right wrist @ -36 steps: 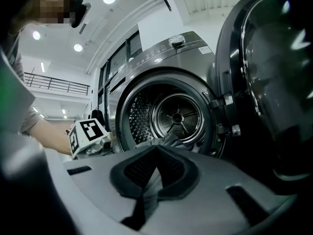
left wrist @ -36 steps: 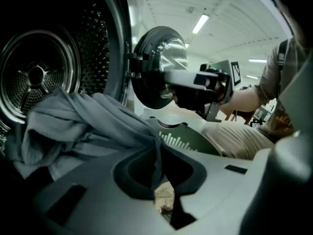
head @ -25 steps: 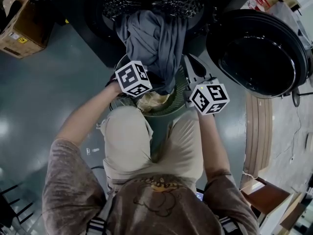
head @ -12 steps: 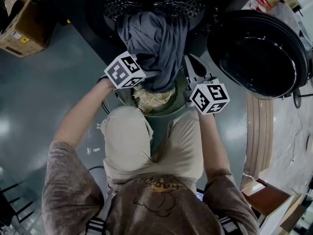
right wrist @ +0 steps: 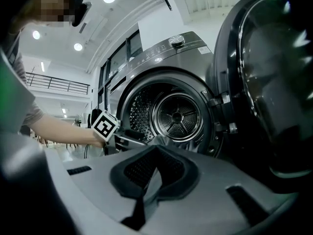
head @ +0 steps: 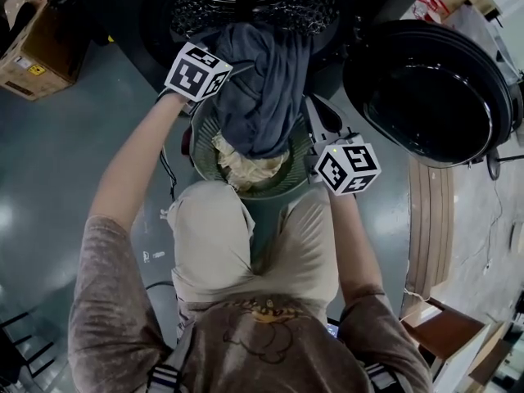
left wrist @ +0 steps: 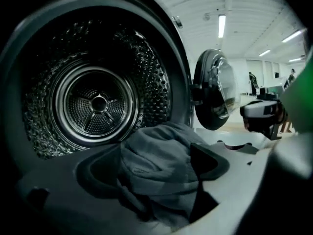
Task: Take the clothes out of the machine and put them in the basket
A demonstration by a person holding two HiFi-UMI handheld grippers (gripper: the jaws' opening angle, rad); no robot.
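Observation:
A grey garment (head: 266, 80) hangs out of the washing machine's drum (head: 246, 6) and down into the green basket (head: 303, 160), where a beige cloth (head: 246, 166) lies. My left gripper (left wrist: 155, 164) is up at the drum's mouth. Its jaws are opening wide, with the grey garment (left wrist: 161, 146) bunched between and beyond them, and the pads are off it. My right gripper (head: 321, 115) sits at the basket's right rim beside the garment. In the right gripper view its fingertips (right wrist: 155, 153) meet, shut. A thin grey strip shows between the pads; I cannot tell what it is.
The machine's round door (head: 430, 88) stands open to the right. A cardboard box (head: 37, 51) sits on the floor at far left, and a wooden board (head: 430, 219) lies at right. The person's knees press against the basket's near side.
My left gripper rose from the basket's rim to the drum's mouth at upper left. The grey garment stays draped into the basket. The right gripper has not moved.

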